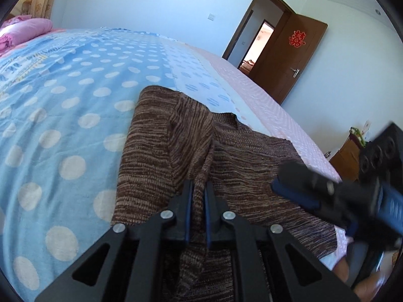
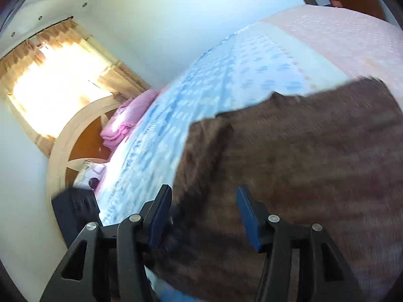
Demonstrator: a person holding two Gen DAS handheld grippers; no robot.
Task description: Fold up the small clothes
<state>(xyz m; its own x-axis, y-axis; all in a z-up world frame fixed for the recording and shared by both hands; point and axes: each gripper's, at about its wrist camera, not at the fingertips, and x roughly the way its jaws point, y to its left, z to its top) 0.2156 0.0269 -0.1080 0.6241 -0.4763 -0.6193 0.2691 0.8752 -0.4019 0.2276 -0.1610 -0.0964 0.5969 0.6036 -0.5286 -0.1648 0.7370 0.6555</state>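
Note:
A brown striped knit garment lies on the blue polka-dot bedspread near the bed's edge. My left gripper is shut on a raised fold of the garment, which runs up between its fingers. My right gripper is open, with the garment under and between its fingers; the view is blurred by motion. The right gripper also shows in the left wrist view, low over the garment's right part.
A pink quilt lies at the head of the bed. A pink sheet covers the bed's edge. A brown door stands open behind it. A curtained window and headboard show in the right wrist view.

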